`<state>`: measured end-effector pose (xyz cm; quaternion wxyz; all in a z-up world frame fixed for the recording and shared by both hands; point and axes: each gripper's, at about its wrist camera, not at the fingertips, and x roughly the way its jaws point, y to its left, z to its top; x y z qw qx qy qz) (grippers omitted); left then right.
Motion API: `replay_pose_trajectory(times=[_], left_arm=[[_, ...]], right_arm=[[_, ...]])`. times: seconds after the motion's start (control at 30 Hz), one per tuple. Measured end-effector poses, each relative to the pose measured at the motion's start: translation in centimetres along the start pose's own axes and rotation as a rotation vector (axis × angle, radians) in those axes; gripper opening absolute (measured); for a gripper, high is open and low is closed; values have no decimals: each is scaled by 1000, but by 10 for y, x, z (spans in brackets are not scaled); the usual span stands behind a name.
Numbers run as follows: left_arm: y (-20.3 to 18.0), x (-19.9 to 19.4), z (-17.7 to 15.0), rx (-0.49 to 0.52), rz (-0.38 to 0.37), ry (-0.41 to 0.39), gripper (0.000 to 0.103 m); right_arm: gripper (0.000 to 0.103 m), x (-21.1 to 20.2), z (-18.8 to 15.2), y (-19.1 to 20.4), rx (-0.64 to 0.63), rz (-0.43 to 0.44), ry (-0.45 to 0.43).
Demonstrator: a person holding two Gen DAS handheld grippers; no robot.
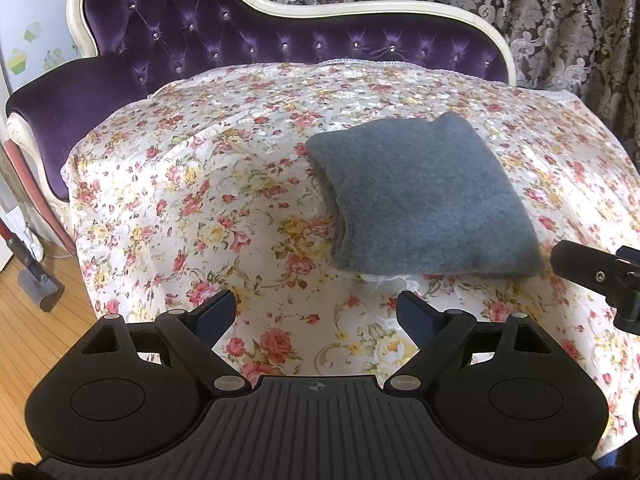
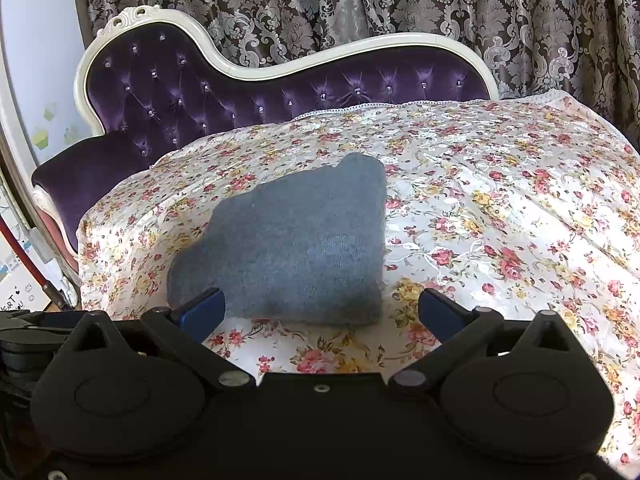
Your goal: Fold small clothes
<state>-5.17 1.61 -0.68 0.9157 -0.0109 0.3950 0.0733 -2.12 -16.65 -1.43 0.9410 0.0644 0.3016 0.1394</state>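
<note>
Purple tufted sofa (image 1: 180, 32) with cream frame, seat draped in a floral cloth (image 1: 200, 184) with lace edging. Directly on the cloth, right of middle, a folded grey knit garment (image 1: 424, 196), flat and squarish, edges slightly uneven.

Legible text is limited to one item. In the right wrist view, at the far left edge near the floor, a white card or sign (image 2: 14, 300) carries dark hand-style lettering. The letters "ART" can be read on its upper line, with the start of the word cut off by the picture edge. Below it stands a fragment that may be "OU"; this is too small and cropped to confirm. Small round marks are printed beside the lettering.

No other text, brand, number or label is readable in either view.
</note>
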Motion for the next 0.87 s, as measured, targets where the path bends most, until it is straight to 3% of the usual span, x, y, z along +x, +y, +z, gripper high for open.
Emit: replay_pose_trajectory(times=[0.87], left_arm=[[1, 4, 3, -11, -15, 0, 87]], right_arm=[[102, 7, 4, 0, -4, 9, 10]])
